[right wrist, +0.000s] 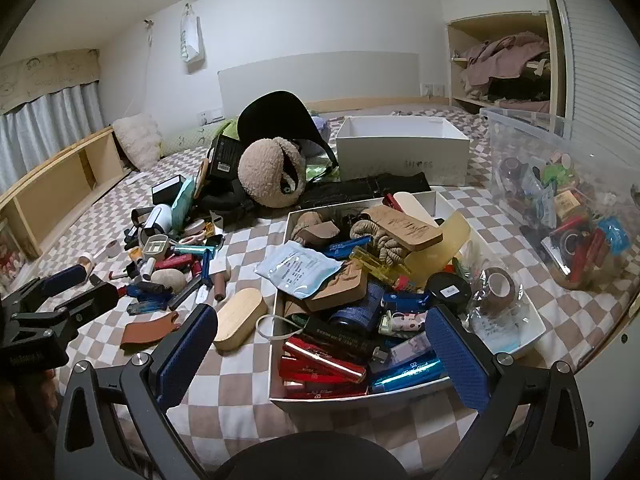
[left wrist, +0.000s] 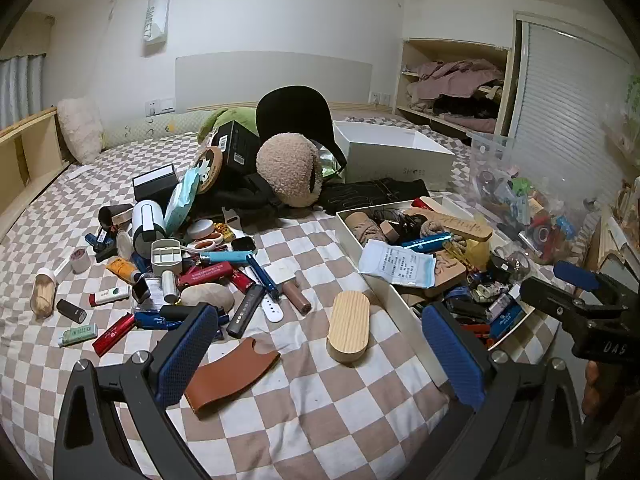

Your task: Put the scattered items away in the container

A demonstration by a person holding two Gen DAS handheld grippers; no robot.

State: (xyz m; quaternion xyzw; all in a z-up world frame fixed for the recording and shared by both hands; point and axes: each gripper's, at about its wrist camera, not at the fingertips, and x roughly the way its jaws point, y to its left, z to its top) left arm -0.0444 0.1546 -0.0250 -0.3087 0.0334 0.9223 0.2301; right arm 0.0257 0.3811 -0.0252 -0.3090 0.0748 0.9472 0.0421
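Note:
A white shallow box [right wrist: 276,332], also in the left wrist view [left wrist: 400,312], lies on the checkered bed, packed with pens, wooden pieces and packets. A pile of scattered small items [left wrist: 180,272] lies left of it. A pale wooden oval block [left wrist: 349,328] and a brown leather sleeve [left wrist: 228,376] lie nearest my left gripper [left wrist: 320,356], which is open and empty above the bed. My right gripper [right wrist: 324,360] is open and empty over the box's near end. The oval block [right wrist: 239,323] and sleeve [right wrist: 149,330] also show in the right wrist view.
A taller white box [right wrist: 400,156] stands behind, with a black cap [right wrist: 276,120] and a fluffy beige earmuff [right wrist: 266,178] beside it. A clear plastic tub [right wrist: 568,208] of items stands at the right. Wooden shelves run along the left bed edge [right wrist: 60,188].

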